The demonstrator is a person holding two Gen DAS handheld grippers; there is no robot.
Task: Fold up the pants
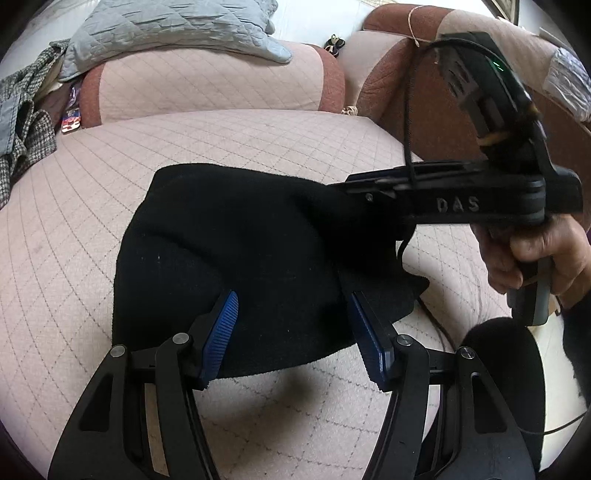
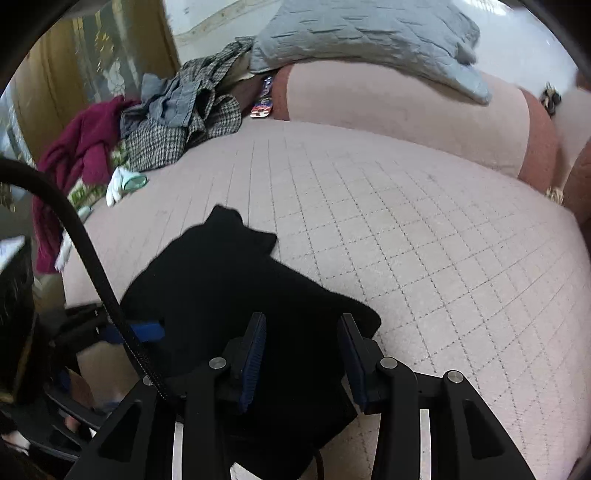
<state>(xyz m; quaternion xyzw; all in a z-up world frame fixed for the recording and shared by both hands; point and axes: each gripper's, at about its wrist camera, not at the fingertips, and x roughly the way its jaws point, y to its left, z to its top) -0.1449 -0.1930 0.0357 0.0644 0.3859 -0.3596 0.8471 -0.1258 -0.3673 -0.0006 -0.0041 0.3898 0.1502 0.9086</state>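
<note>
Blue ribbed pads line the black fingers (image 1: 221, 332) of the left gripper (image 1: 293, 334), which stand spread and released over the near edge of the pants (image 1: 229, 258), pressing on nothing. From the right wrist view, the right gripper (image 2: 303, 360) has its own ribbed fingers (image 2: 255, 354) parted on either side of the same fabric; whether they pinch it I cannot tell. Those pants are matte black, soft and fuzzy, bunched into a rounded, lumpy heap on the sofa seat (image 1: 92, 192), whose pale pink cover is quilted in a stitched diamond grid. At the right, a hand (image 1: 532, 254) grips the right gripper's handle. Farther back rises a padded backrest (image 1: 207, 85) with reddish-brown trim. A crumpled grey quilted pillow (image 1: 173, 29) lies atop it. Off to the left sits a heap of clothes (image 2: 181, 122): checked wool, grey cloth, and a maroon garment (image 2: 74, 147).
</note>
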